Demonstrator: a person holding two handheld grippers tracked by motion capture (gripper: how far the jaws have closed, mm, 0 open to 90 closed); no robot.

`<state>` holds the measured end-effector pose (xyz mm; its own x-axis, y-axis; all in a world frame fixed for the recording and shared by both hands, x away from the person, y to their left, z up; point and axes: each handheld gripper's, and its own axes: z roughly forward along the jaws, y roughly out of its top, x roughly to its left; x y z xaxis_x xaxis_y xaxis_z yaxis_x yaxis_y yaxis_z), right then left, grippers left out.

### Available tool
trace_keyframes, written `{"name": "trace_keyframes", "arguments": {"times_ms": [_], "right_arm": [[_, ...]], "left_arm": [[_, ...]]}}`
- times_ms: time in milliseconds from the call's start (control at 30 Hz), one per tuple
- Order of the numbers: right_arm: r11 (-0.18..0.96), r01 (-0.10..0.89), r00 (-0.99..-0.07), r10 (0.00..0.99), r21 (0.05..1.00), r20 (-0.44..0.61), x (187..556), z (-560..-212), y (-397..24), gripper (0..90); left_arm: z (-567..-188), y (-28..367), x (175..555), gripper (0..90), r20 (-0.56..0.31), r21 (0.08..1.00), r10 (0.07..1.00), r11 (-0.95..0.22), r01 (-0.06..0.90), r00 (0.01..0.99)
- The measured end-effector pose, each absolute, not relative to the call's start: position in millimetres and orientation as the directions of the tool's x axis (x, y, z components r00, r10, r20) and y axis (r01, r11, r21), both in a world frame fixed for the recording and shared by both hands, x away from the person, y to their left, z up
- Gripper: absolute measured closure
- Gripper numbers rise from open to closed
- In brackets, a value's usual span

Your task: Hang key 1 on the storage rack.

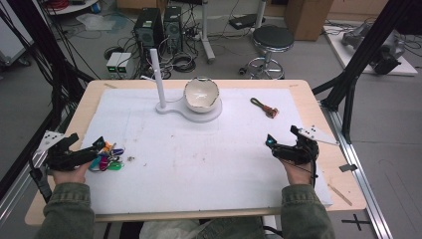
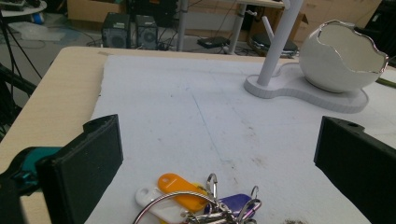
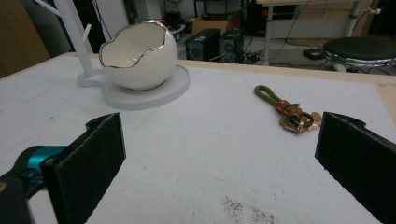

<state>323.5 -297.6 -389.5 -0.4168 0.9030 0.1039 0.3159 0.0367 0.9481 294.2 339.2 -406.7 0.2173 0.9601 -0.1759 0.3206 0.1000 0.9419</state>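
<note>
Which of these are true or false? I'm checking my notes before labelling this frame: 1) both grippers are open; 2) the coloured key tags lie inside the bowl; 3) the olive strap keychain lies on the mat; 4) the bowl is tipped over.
1) Both the left gripper and the right gripper stand open with nothing between the pads: true.
2) False: the bunch of coloured plastic key tags on metal rings lies on the white foam mat, just ahead of the left gripper.
3) The olive strap keychain lies on the mat: true.
4) False: the white eggshell-shaped ceramic bowl sits upright on the white stand.
</note>
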Motion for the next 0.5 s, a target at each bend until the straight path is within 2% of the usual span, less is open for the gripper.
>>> {"name": "trace_keyframes", "arguments": {"times_ms": [500], "right_arm": [[0.066,0.404,-0.442,0.888,0.912,0.131,340.0,-389.5,-292.6,0.8]], "left_arm": [[-407.6,338.8,294.5,1.7,-0.178,0.938,0.96,0.1,0.331,0.216]]}}
